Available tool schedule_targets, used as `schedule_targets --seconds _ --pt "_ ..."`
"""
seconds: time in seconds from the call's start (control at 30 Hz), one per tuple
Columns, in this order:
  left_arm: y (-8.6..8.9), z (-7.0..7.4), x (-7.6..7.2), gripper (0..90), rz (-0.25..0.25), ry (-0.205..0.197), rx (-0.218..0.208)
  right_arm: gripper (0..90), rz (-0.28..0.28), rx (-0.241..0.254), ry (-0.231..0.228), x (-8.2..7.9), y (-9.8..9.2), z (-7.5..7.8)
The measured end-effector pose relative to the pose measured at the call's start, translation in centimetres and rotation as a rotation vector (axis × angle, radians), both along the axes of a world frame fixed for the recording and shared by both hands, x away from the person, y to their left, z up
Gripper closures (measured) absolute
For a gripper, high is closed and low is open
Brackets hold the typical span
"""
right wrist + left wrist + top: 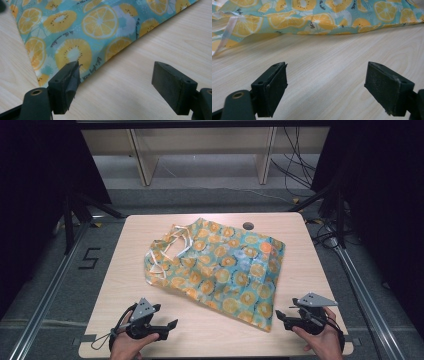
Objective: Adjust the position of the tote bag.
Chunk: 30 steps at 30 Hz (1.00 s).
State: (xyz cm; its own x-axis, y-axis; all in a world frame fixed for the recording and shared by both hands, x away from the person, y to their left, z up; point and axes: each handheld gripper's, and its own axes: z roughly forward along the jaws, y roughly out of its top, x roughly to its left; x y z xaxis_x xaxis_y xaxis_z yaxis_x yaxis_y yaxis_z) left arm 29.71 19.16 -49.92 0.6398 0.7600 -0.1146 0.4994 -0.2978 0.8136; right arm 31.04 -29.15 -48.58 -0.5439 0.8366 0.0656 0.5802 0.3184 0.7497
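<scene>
A teal cloth bag (225, 270) printed with orange and kiwi slices lies flat and a little rumpled across the middle of the wooden table (135, 255), its white handles (172, 247) at the far left end. My left gripper (172, 325) rests near the front left of the table, open and empty, a short way from the bag's near edge (317, 30). My right gripper (279, 315) sits at the front right, open and empty, just beside the bag's near corner (47, 80). In the right gripper view the printed cloth (87, 32) spreads past the jaws.
A round cable hole (248, 225) is in the table's far edge. Metal rails (50, 285) run along both sides on the floor, with cables (300, 170) behind the table at the right. Bare tabletop (332, 62) lies between the grippers and the bag.
</scene>
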Motion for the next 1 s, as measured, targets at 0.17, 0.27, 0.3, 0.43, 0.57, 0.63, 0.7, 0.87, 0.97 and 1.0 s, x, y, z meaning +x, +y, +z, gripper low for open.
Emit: schedule_targets --seconds 0.17,0.27,0.3,0.43,0.57,0.63,0.7,0.87,0.97,1.0 --pt "0.4 0.1 0.2 16.8 0.002 -0.004 0.027 22.8 0.002 -0.003 0.01 0.0 0.1 -0.1" --pt "0.3 0.2 0.4 17.2 0.037 -0.002 -0.011 23.1 -0.006 -0.009 -0.001 0.0 0.3 -0.2" --pt "0.4 0.3 0.5 18.2 0.037 -0.008 -0.004 23.2 0.02 -0.014 0.0 0.1 0.2 -0.1" --pt "0.3 0.6 1.0 18.6 0.039 -0.023 0.004 23.1 0.017 -0.015 0.013 0.0 0.3 -0.2" --pt "0.3 1.5 2.4 18.5 0.047 -0.072 0.029 22.2 0.015 -0.007 0.019 0.0 0.5 -0.2" --pt "0.5 1.9 3.4 18.5 0.067 -0.071 0.025 22.0 -0.004 -0.021 0.012 -0.1 0.6 -0.2" --pt "0.9 2.4 4.6 19.1 0.08 -0.053 0.045 21.9 -0.003 -0.025 0.006 -0.1 0.7 -0.2" --pt "1.4 3.0 7.6 19.1 0.111 -0.015 0.037 21.8 -0.026 -0.003 0.034 -0.3 0.9 -0.2" --pt "1.6 2.9 9.2 19.0 0.113 0.039 0.02 21.8 0.007 -0.025 0.001 0.0 0.6 -0.2" --pt "1.4 2.7 9.5 18.9 0.121 0.039 0.015 21.8 0.004 -0.015 0.01 0.0 0.7 -0.2"
